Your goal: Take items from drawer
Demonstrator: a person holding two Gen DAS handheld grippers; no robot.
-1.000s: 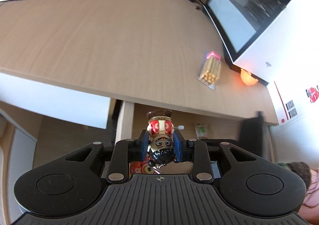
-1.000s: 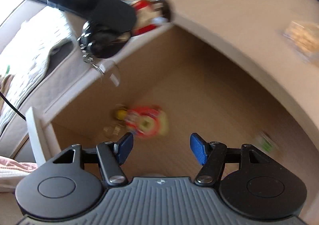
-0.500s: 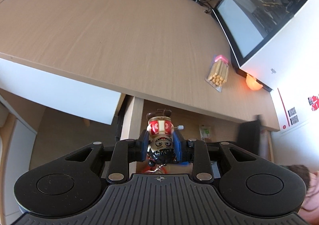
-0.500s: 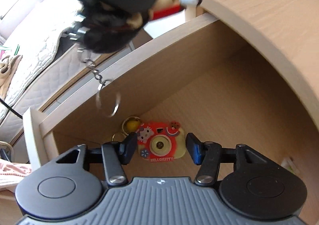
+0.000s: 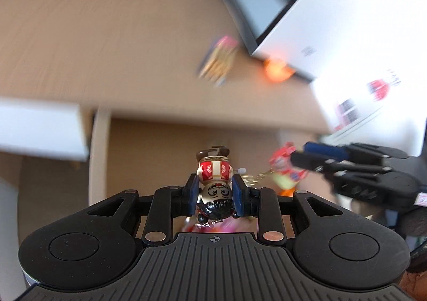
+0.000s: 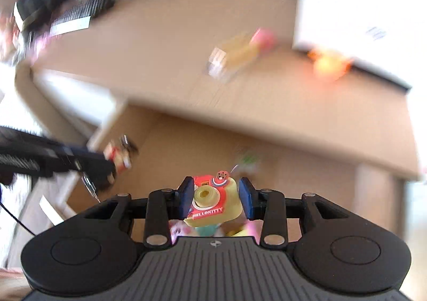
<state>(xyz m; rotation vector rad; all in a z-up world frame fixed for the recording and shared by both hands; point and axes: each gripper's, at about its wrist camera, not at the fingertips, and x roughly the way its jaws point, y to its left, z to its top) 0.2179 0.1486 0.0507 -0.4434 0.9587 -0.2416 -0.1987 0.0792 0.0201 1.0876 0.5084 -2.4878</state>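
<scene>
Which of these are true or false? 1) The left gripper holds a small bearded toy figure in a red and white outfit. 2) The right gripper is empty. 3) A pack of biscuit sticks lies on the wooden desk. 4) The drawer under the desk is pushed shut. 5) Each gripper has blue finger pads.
1) True: the left gripper is clamped on the small bearded toy figure, held upside down.
2) False: the right gripper grips a red and yellow toy camera.
3) True: the pack of biscuit sticks lies on the wooden desk.
4) False: the drawer stands open.
5) True: the blue finger pads show in both views.
</scene>
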